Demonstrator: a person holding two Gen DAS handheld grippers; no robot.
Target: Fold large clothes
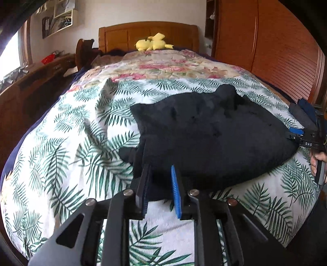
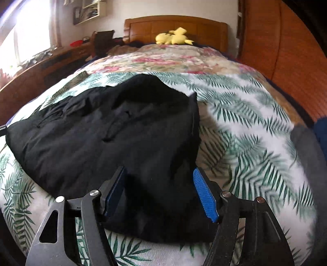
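Tilting downward, both grippers over black garment.

Bed under leaf-print sheet, black garment

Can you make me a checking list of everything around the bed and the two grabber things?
Surface: bed with leaf-print cover, wrinkled.
Job's things: black garment, lying partly folded on the cover.
Clutter: yellow plush toy by the headboard.
Grippers: left gripper jaws narrow, black cloth between them; right gripper jaws wide, over the garment's near edge.
Cables: nothing seen.
Surroundings: wooden wardrobe, wall shelf, bright window.
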